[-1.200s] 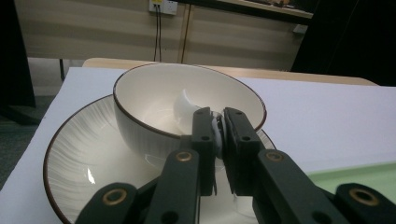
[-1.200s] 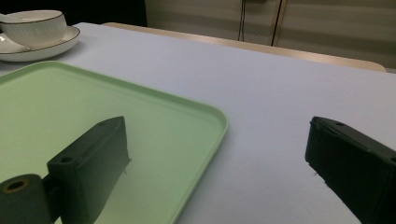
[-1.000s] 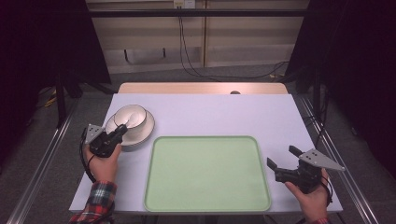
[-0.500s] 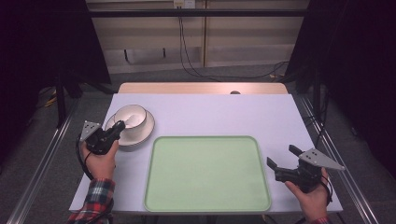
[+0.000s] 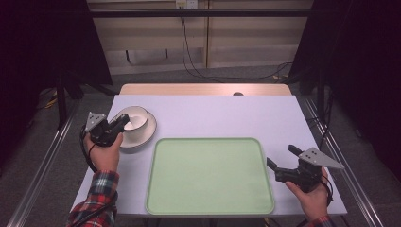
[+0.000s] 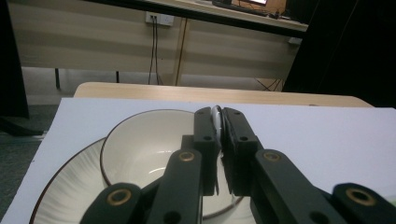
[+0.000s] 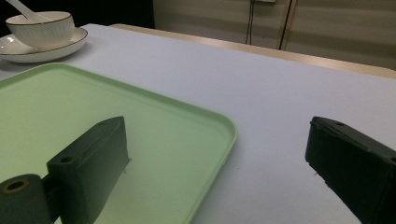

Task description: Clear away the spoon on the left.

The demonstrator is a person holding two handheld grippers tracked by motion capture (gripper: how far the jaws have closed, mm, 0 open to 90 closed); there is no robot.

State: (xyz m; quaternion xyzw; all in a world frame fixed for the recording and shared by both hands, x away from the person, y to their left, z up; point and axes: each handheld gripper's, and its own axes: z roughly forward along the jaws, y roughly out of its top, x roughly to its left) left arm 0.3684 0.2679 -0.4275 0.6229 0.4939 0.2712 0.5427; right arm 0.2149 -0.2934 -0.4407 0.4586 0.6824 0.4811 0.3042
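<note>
The right gripper (image 5: 283,160) waits wide open at the near right corner, beside the bare green tray (image 5: 208,175). Farther off, the left gripper (image 6: 219,140) pinches a white spoon (image 6: 216,116) over the bowl (image 5: 133,117) on its plate (image 5: 147,132). Nothing sits on the tray yet, so I judge the work barely begun.

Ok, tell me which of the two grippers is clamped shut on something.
The left gripper, at the white bowl on its plate: its fingers pinch a thin white spoon handle. The right gripper sits open beside the green tray.
</note>
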